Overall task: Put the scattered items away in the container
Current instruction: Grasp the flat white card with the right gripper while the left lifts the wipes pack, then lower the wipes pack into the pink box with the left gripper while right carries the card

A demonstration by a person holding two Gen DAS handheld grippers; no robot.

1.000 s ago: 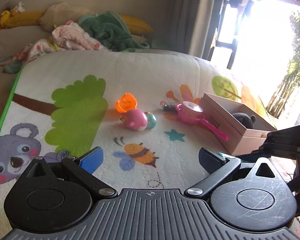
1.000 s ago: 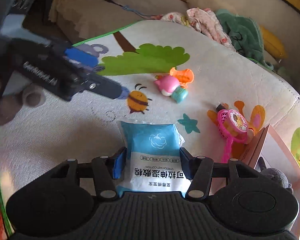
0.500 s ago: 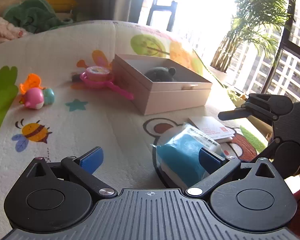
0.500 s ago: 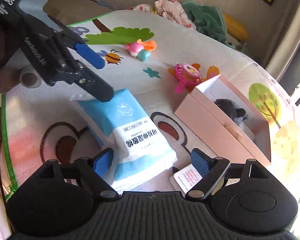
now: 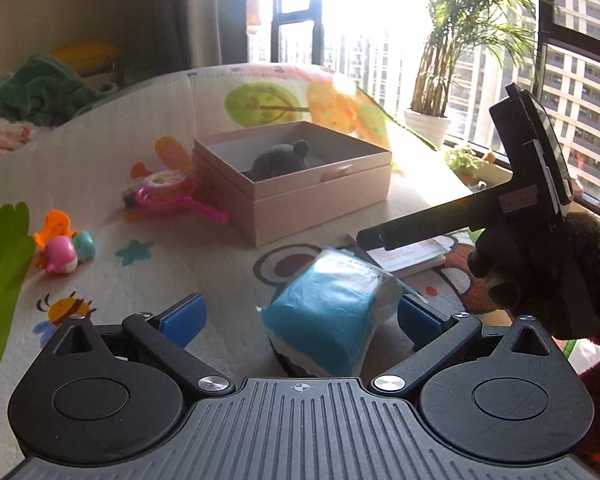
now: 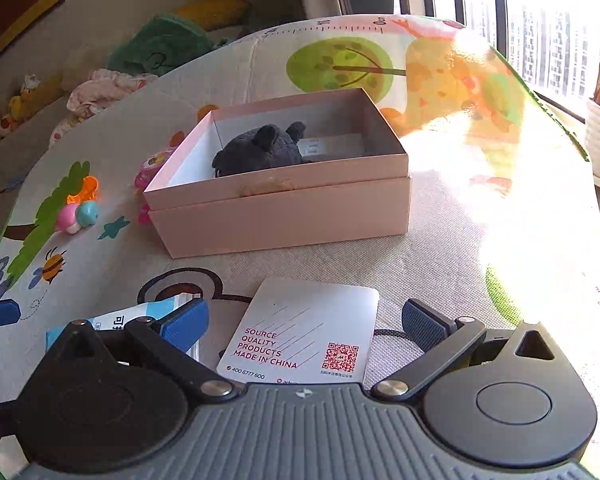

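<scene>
Blue cotton pack (image 5: 332, 312), soft, light, slippery-wrapped, on mat just in front of pink box (image 5: 300, 196), between spread fingers of left gripper (image 5: 300, 316); best pinched across short sides; right gripper (image 6: 304, 328) likewise spread, over white card (image 6: 300, 328).

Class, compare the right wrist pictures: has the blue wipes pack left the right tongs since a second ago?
Yes. The blue wipes pack now lies left of the open right tongs, which straddle the white card before the pink box.
</scene>
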